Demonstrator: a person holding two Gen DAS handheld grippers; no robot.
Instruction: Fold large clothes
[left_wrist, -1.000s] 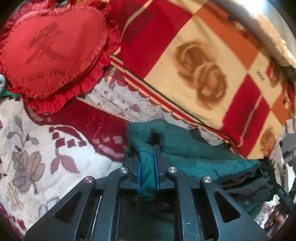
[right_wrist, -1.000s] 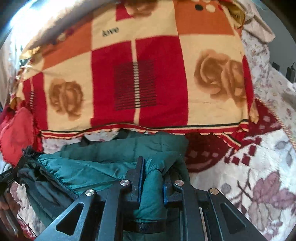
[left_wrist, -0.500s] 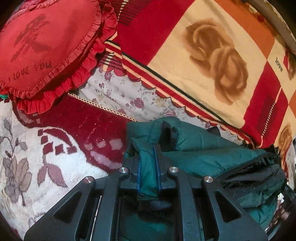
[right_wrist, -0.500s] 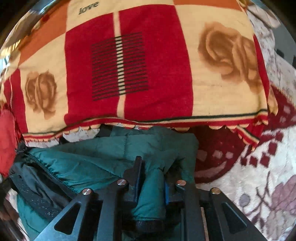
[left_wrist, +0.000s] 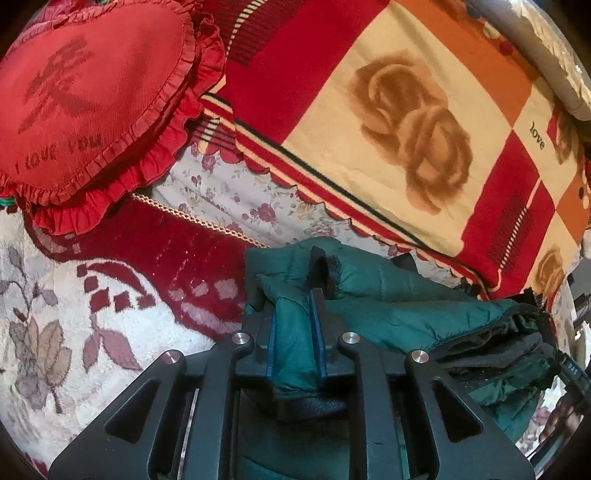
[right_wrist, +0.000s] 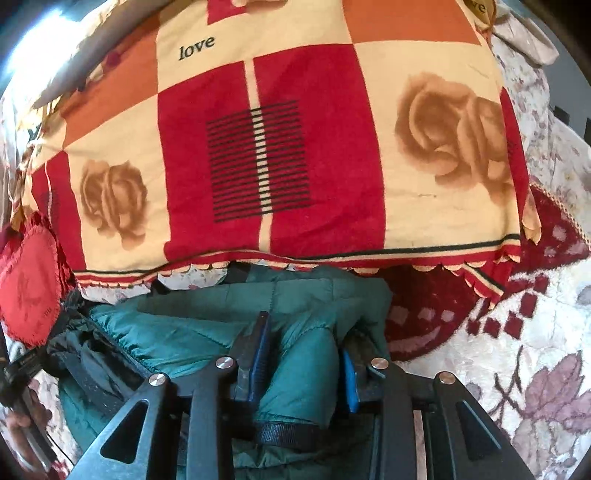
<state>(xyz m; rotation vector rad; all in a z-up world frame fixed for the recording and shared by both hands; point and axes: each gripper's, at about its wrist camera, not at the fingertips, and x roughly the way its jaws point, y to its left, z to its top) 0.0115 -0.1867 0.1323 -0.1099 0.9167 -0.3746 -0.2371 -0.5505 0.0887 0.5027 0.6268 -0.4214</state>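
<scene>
A dark green padded jacket (left_wrist: 399, 314) with a black lining lies bunched on the bed, folded over itself. My left gripper (left_wrist: 296, 310) is shut on a fold at its left end. In the right wrist view the same jacket (right_wrist: 207, 328) fills the lower middle, and my right gripper (right_wrist: 303, 343) is shut on a thick fold at its right end. Both grips hold the jacket close to the edge of the chequered blanket.
A red, cream and orange rose blanket (left_wrist: 406, 122) (right_wrist: 280, 147) lies just beyond the jacket. A red heart-shaped frilled pillow (left_wrist: 85, 103) sits at the left. The bed cover (left_wrist: 55, 314) is cream with dark red flowers and leaves.
Both grippers have carried the jacket forward toward the chequered blanket, which now looms larger. The grips on the fabric have not changed.
</scene>
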